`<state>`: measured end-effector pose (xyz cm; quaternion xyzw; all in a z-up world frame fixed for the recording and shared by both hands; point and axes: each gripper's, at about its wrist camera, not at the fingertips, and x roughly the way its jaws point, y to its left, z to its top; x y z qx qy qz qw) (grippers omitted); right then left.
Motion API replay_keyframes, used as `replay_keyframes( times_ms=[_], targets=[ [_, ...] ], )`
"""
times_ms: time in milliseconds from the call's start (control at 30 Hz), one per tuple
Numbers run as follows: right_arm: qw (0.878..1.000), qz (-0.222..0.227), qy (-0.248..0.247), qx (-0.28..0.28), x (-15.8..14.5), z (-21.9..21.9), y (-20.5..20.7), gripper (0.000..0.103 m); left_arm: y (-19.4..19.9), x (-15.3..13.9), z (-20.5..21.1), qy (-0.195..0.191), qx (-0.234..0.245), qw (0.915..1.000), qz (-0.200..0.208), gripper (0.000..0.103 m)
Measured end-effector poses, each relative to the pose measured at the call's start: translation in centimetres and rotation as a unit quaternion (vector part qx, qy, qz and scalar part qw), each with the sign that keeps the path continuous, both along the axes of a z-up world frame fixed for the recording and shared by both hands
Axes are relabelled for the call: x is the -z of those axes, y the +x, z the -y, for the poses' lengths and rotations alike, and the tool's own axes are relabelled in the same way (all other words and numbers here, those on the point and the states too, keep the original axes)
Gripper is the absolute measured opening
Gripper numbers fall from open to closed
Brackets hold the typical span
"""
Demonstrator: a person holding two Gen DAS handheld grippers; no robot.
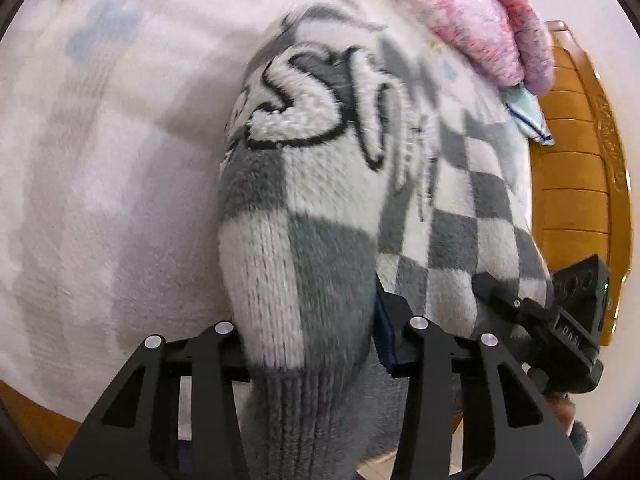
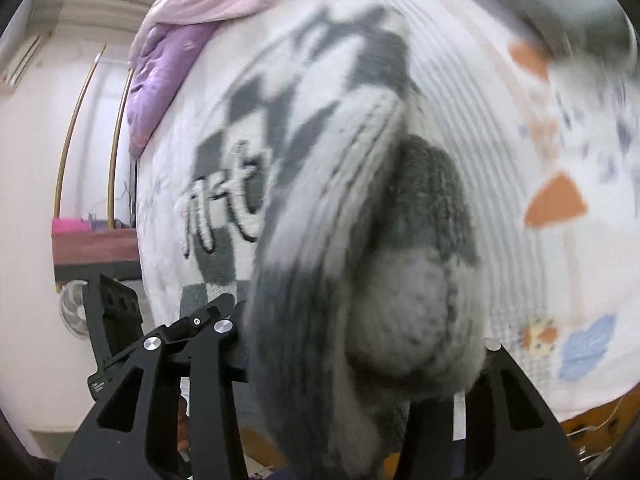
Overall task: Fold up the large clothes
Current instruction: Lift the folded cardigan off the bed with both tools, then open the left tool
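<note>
A grey and white checkered knit sweater (image 1: pixel 328 200) with fluffy white lettering lies on the bed and bunches toward both grippers. My left gripper (image 1: pixel 316 344) is shut on the sweater's ribbed hem, which fills the gap between its black fingers. My right gripper (image 2: pixel 360 360) is shut on another thick fold of the same sweater (image 2: pixel 312 184); that view is blurred. The right gripper also shows in the left wrist view (image 1: pixel 532 312), at the sweater's right edge. The left gripper shows in the right wrist view (image 2: pixel 208 316), at the lower left.
The bed has a white patterned sheet (image 1: pixel 100 140) with orange and blue prints (image 2: pixel 556 200). A pink-purple quilt (image 1: pixel 480 12) lies at the far side, also in the right wrist view (image 2: pixel 160 76). A wooden bed frame (image 1: pixel 576 160) runs along the right. A small fan (image 2: pixel 74 308) stands by the wall.
</note>
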<state>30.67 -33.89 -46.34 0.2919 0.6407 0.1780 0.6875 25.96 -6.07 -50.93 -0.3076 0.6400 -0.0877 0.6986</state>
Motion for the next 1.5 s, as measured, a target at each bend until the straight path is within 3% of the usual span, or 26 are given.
replay_keyframes(
  times_ms=[100, 400, 500, 733, 900, 1167, 1300, 1500],
  targets=[
    [1.000, 0.009, -0.005, -0.003, -2.5, -0.5, 1.9, 0.040, 0.6, -2.3, -0.5, -0.007, 0.000, 0.9999, 0.010, 0.041],
    [0.999, 0.039, -0.014, -0.015, -8.2, -1.1, 2.7, 0.039, 1.4, -9.7, -1.8, -0.034, -0.003, 0.9990, 0.030, 0.039],
    [0.998, 0.051, -0.018, -0.017, -10.0, -2.0, 4.0, 0.039, 2.0, -11.7, -1.0, -0.033, -0.001, 0.9986, 0.041, 0.039],
    [0.997, 0.083, -0.008, -0.003, -14.4, 1.0, 4.8, 0.039, 3.0, -17.2, 1.7, -0.025, 0.016, 0.9956, 0.089, 0.039],
    [0.994, 0.110, -0.003, 0.014, -16.9, 6.3, 6.3, 0.039, 4.9, -19.7, 6.3, -0.022, 0.032, 0.9917, 0.123, 0.039],
    [0.987, 0.154, 0.020, 0.039, -18.9, 20.1, 11.1, 0.039, 10.6, -22.8, 20.5, -0.014, 0.058, 0.9815, 0.182, 0.039],
    [0.984, 0.171, 0.021, 0.040, -18.8, 27.8, 15.1, 0.039, 14.5, -22.8, 28.5, -0.016, 0.055, 0.9784, 0.199, 0.039],
    [0.984, 0.171, 0.024, 0.036, -16.9, 34.7, 20.4, 0.039, 19.6, -20.9, 36.3, -0.017, 0.038, 0.9800, 0.195, 0.039]
  ],
)
